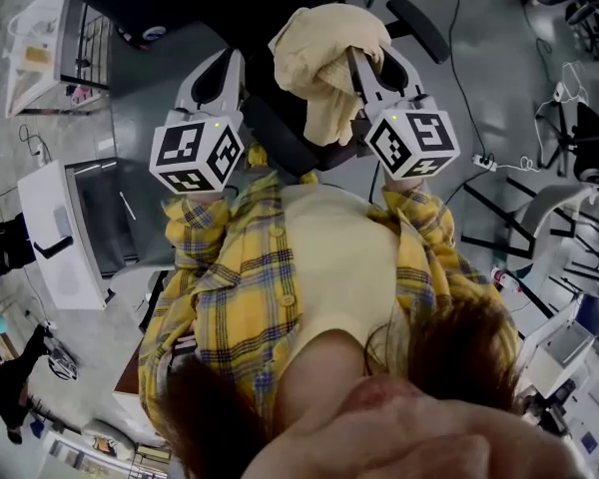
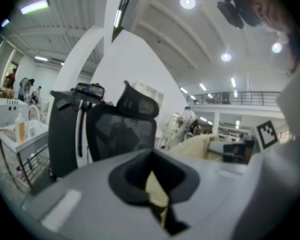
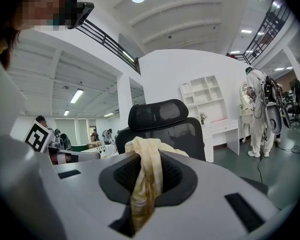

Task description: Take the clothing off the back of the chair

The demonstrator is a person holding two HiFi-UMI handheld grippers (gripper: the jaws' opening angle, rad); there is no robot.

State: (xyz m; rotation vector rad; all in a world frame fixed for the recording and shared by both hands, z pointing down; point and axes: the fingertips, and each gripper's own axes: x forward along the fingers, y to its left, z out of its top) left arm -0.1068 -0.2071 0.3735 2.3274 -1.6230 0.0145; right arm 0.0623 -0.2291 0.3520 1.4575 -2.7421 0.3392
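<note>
Clothing [image 1: 324, 53]: pale yellow, bunched; hung from right gripper [image 1: 372, 60], in front of and above black office chair [image 1: 280, 136]; contact with chair back could not be told.
Right gripper: jaws clenched on clothing, fabric trailing down between them.
Left gripper [image 1: 217, 73]: beside right one, apart from main bundle; jaws nearly together, strip of same yellow fabric pinched between.
Person: yellow plaid shirt [image 1: 235, 277], stood behind both grippers.

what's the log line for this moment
right gripper: shut on garment | garment: bunched over chair | left gripper: jaws together
</note>
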